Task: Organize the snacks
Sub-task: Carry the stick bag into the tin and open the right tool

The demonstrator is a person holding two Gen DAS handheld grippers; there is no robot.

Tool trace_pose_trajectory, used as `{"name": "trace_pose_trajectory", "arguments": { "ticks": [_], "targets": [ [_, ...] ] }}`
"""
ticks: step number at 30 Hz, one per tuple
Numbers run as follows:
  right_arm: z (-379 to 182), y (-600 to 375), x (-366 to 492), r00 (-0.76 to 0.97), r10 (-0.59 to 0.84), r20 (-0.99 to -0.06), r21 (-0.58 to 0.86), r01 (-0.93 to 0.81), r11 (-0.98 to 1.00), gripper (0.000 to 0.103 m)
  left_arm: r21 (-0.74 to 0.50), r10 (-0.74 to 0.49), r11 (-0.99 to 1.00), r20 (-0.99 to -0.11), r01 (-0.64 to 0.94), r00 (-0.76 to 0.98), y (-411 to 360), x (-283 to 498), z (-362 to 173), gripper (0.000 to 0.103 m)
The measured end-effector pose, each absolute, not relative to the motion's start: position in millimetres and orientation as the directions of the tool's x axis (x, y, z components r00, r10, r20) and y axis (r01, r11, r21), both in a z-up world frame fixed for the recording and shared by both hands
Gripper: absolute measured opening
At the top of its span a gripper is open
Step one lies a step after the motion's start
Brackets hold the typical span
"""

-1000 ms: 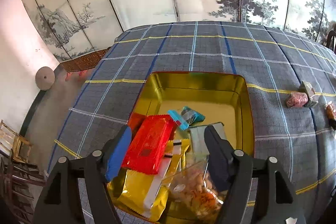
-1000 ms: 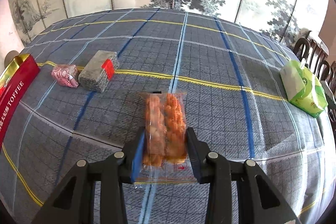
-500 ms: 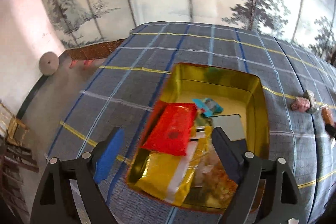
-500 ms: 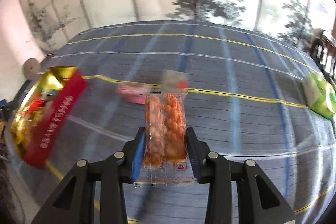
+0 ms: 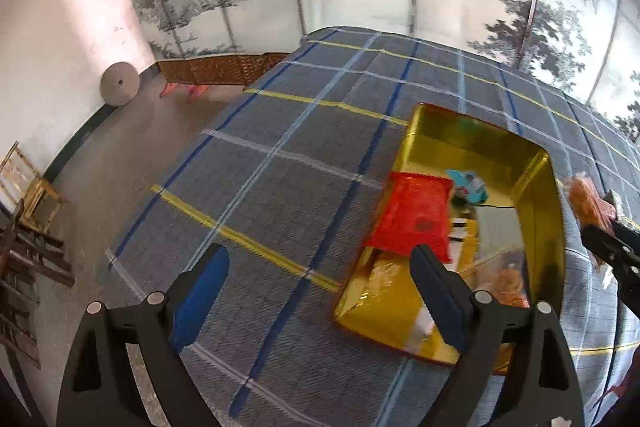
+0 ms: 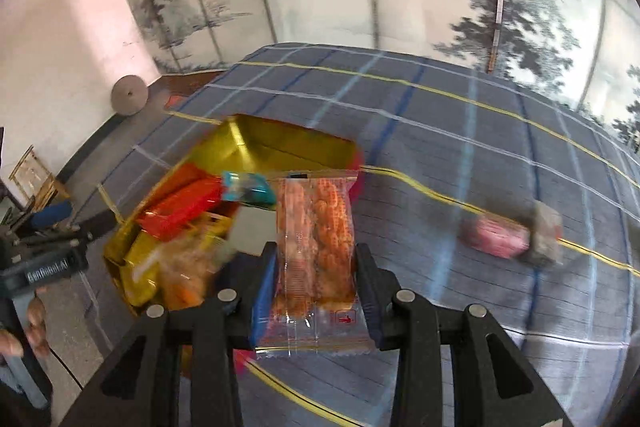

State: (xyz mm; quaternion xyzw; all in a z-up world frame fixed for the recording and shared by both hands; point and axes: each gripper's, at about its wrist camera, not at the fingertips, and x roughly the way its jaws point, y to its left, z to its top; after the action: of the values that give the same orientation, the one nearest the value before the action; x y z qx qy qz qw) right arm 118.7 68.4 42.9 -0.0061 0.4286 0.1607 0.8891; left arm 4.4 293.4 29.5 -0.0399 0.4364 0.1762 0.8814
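Observation:
A gold tin sits on the plaid tablecloth and holds a red packet, a teal-wrapped sweet, a yellow packet and a clear bag of orange snacks. My right gripper is shut on a clear packet of orange crackers, held above the table at the tin's right edge; the packet also shows in the left wrist view. My left gripper is open and empty, low over the cloth left of the tin.
A pink-wrapped snack and a grey block snack lie on the cloth right of the tin. The table's left edge drops to the floor, with wooden chairs and a round stone disc by the wall. Painted screens stand behind.
My left gripper has drawn back and swung left, away from the tin. My right gripper has carried the cracker packet leftward to the tin's right side.

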Motion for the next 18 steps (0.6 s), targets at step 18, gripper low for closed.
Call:
{"name": "trace_pose_trajectory", "arguments": {
  "ticks": [18],
  "targets": [
    [33.6, 129.4, 130.3, 0.569, 0.274, -0.775, 0.067, -0.358, 0.931, 0.038, 0.074, 0.309, 0.906, -0.787, -0.416, 0.534, 314.5, -17.1, 25.5, 0.091]
  ]
}}
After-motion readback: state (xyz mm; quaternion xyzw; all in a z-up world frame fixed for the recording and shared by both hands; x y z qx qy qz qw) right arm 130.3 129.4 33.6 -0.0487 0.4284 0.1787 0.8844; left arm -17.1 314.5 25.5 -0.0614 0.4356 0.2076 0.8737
